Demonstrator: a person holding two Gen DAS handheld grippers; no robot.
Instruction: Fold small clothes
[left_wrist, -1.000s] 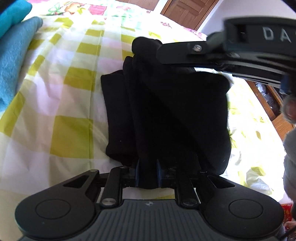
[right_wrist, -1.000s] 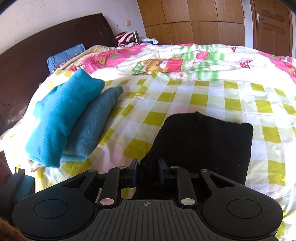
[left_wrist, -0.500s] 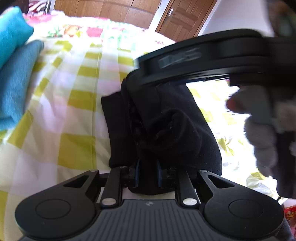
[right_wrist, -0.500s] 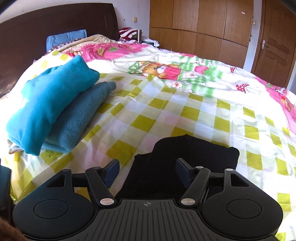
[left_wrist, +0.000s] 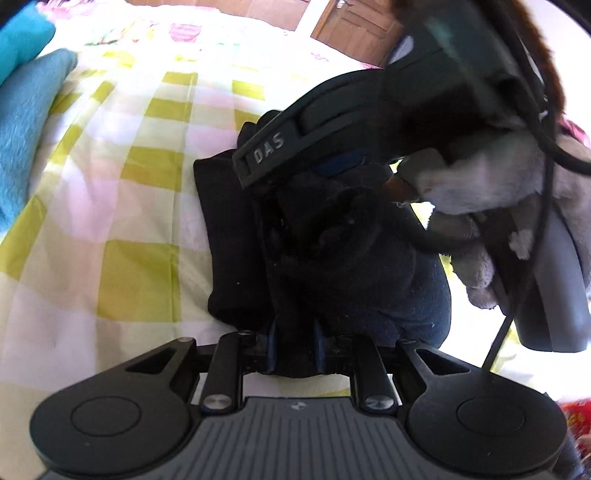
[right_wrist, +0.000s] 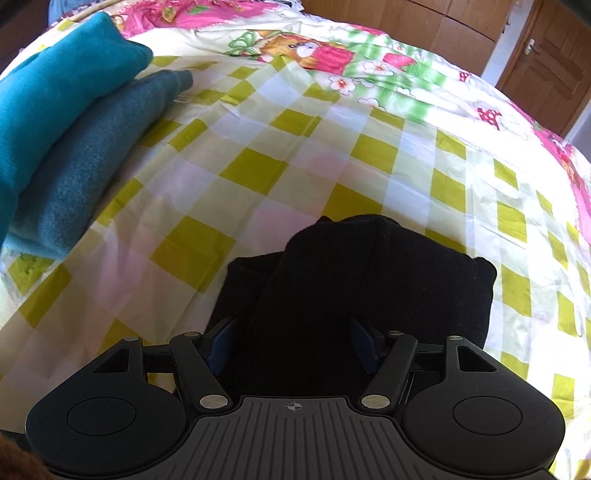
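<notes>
In the left wrist view, your left gripper (left_wrist: 294, 345) is pinching the near edge of the black garment (left_wrist: 332, 266): its blue-padded fingers (left_wrist: 272, 341) are sitting close together with a fold of the dark cloth squeezed between them. The garment is lying bunched and partly folded on the yellow-and-white checked bedspread (left_wrist: 122, 206), a long narrow flap lying flat along its left side and a rumpled lump rising in the middle. Your right gripper's body (left_wrist: 332, 122), marked "DAS", is reaching in from the upper right and hanging just over the far part of the cloth; its fingertips are not showing here. Your right hand (left_wrist: 491, 192), in a grey fuzzy glove, is wrapping its handle. A blue folded cloth (left_wrist: 26, 122) is lying at the left edge.

In the right wrist view, your right gripper (right_wrist: 293, 345) is standing with its jaws wide apart, the blue pads (right_wrist: 221, 343) spread to either side of the black garment (right_wrist: 369, 288) and not closing on it. The cloth is passing under and between them, spreading away in a thick folded slab on the checked bedspread (right_wrist: 258, 170). To the upper left, a bright teal folded cloth (right_wrist: 55, 99) is resting on a darker blue-grey one (right_wrist: 96, 162), well apart from the garment. A wooden door (right_wrist: 546, 62) is showing at the far right.
</notes>
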